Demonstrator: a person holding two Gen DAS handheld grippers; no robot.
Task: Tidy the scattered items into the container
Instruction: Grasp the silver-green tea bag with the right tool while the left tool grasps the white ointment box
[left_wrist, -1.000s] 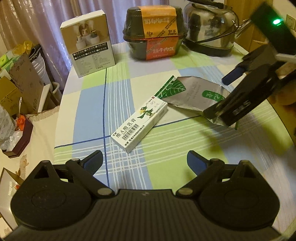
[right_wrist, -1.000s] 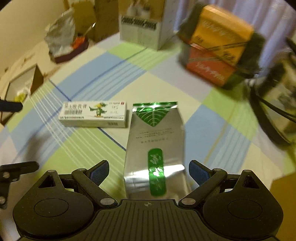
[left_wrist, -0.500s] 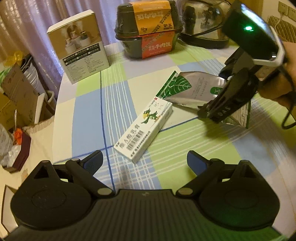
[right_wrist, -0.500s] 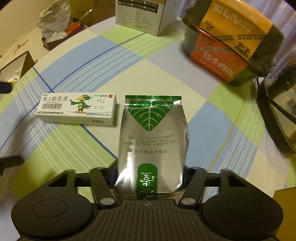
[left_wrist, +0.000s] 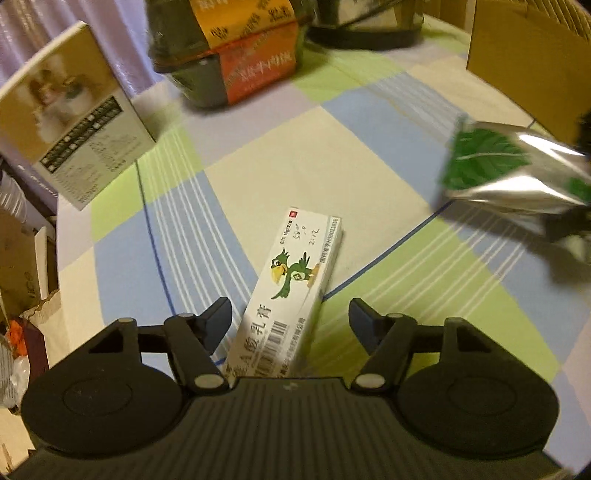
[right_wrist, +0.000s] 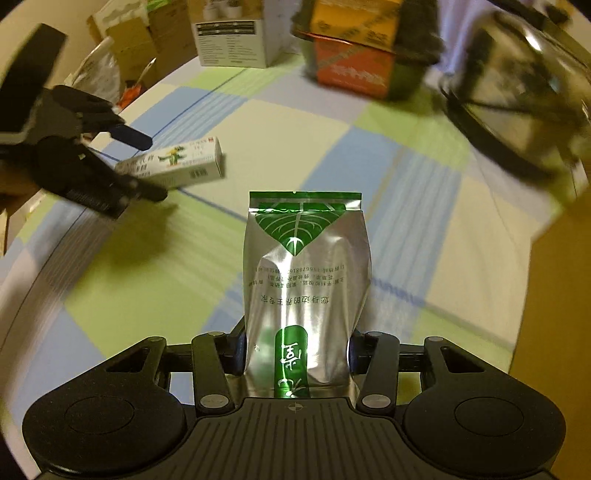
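Since half a second ago the right gripper (right_wrist: 297, 356) has lifted the silver pouch (right_wrist: 306, 284) off the checked tablecloth (right_wrist: 369, 155), and the left gripper (left_wrist: 290, 319) has slid forward over the white carton (left_wrist: 291, 291). Both right fingers are clamped on the pouch's lower end — its green leaf end juts out ahead of them, clear of the cloth. Left fingers stand apart, one on each side of the carton's near end, not touching it; the carton lies flat on the cloth, its far end reaching out past the fingertips. Ahead and to the right of the left fingers stands a brown cardboard box (left_wrist: 532, 51) — well beyond the carton.
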